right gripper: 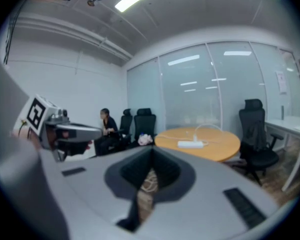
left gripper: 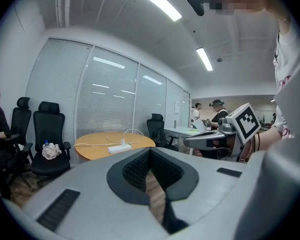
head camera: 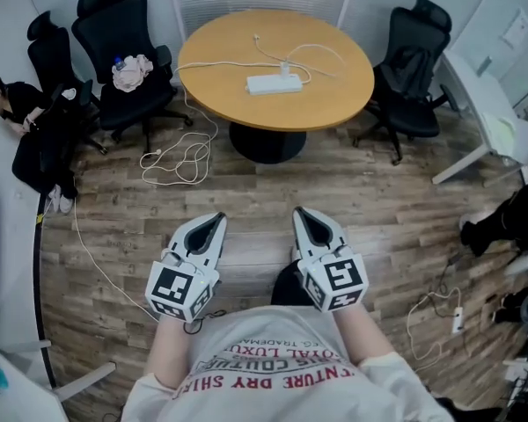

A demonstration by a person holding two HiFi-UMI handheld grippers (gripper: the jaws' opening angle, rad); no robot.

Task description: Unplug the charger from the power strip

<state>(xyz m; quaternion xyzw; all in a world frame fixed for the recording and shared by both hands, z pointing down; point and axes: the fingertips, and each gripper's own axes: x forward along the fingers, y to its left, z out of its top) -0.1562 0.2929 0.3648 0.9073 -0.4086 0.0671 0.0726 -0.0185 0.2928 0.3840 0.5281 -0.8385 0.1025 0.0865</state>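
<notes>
left tongs [head camera: 215, 224] pressed together, nothing between them; in the left gripper view only bare floor shows through the slit where the pads meet. right tongs [head camera: 304, 215] likewise pressed together and empty. both are held low in front of the person's shirt, side by side, tips pointing ahead over the wood floor [head camera: 378, 227]. the task's things lie straight ahead and well apart from both: a white power strip [head camera: 274, 83] flat on the round table [head camera: 343, 104], near the table's middle. its long axis runs left to right across the line the tongs point along, so it sits broadside to the approach. the charger [head camera: 285, 67] stands at the strip's far side toward its right end, still plugged in, with a thin white cable [head camera: 321, 53] looping away over the tabletop. the strip's own cord [head camera: 216, 64] runs off the table's left edge to a coil on the floor. judgement: the charger sits a little right of the midline between the two tongs, so the right tongs are slightly nearer to pull it, leaving the left to pin the strip's left end. both need to spread before any grip. black chairs [head camera: 128, 38] flank the table and the straight path looks open.
</notes>
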